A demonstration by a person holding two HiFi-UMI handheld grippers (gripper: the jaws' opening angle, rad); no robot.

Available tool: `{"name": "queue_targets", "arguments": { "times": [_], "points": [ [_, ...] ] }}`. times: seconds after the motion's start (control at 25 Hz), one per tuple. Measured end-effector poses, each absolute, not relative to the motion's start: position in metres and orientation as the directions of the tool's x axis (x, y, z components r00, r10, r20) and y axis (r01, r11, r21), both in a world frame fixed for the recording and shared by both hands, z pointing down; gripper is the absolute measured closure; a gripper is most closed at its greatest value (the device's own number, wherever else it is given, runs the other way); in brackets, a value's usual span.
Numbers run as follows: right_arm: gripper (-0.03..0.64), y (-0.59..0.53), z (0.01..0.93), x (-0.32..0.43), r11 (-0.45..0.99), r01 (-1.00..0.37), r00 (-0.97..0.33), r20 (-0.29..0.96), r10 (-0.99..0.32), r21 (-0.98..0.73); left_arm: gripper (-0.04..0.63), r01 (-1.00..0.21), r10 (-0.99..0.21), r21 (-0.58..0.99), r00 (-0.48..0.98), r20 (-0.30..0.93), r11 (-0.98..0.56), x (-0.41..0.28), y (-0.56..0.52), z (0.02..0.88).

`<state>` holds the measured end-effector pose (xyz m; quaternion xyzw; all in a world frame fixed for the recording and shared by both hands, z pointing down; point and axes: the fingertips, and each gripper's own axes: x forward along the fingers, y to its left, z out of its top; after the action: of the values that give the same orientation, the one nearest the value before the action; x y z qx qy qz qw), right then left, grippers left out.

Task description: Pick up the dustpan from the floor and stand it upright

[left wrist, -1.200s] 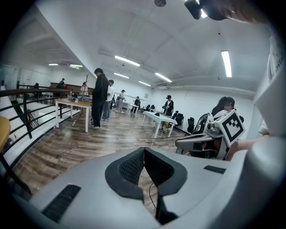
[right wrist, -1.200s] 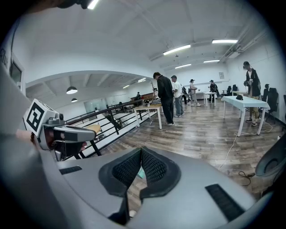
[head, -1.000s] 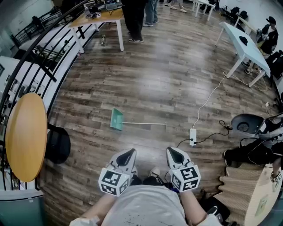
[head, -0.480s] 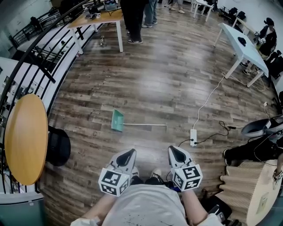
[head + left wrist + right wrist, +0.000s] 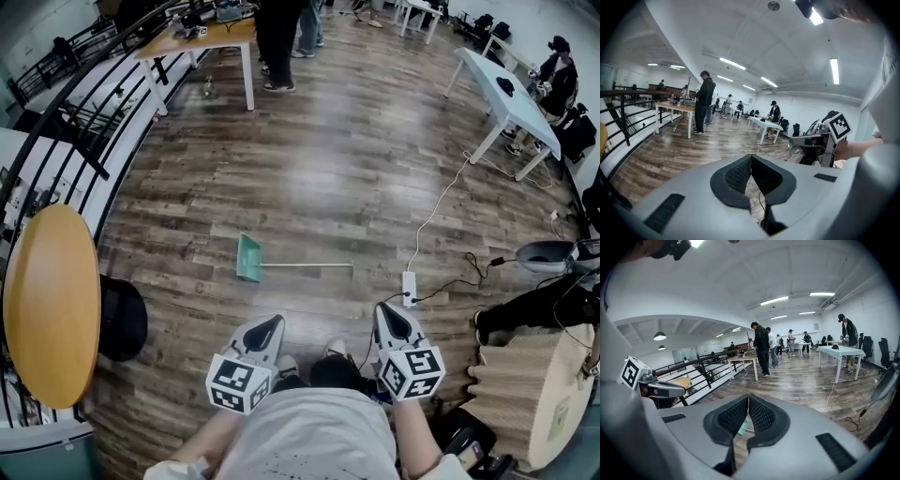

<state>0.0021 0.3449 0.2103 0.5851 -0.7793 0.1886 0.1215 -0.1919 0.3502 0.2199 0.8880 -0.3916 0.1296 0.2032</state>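
The dustpan (image 5: pixel 247 259) lies flat on the wood floor (image 5: pixel 356 169). Its green pan is at the left end, and its thin pale handle runs level to the right. Below the dustpan in the head view, well apart from it and close to the person's body, both grippers are held side by side. The left gripper (image 5: pixel 270 326) sits under the middle of the handle. Its own view shows the dark ribbed jaws (image 5: pixel 751 171) closed tip to tip, with nothing between them. The right gripper (image 5: pixel 389 314) is below and past the handle's free end, and it too is closed on nothing (image 5: pixel 748 413). A white power strip (image 5: pixel 408 286) lies just right of the handle's end, its cable trailing away across the floor.
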Motion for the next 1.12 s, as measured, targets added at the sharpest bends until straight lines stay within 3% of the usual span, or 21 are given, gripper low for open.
{"name": "queue_targets", "arguments": {
  "times": [0.44, 1.12],
  "points": [
    [0.589, 0.281, 0.234, 0.034, 0.234, -0.959, -0.281, 0.421, -0.863, -0.16, 0.571, -0.752, -0.642, 0.263, 0.656, 0.398, -0.605, -0.168, 0.288, 0.237],
    [0.589, 0.09, 0.242, 0.173, 0.314, -0.936, -0.353, 0.437, -0.827, -0.16, 0.571, -0.811, -0.707, 0.246, 0.584, 0.398, -0.531, -0.048, 0.104, 0.229]
  ]
}}
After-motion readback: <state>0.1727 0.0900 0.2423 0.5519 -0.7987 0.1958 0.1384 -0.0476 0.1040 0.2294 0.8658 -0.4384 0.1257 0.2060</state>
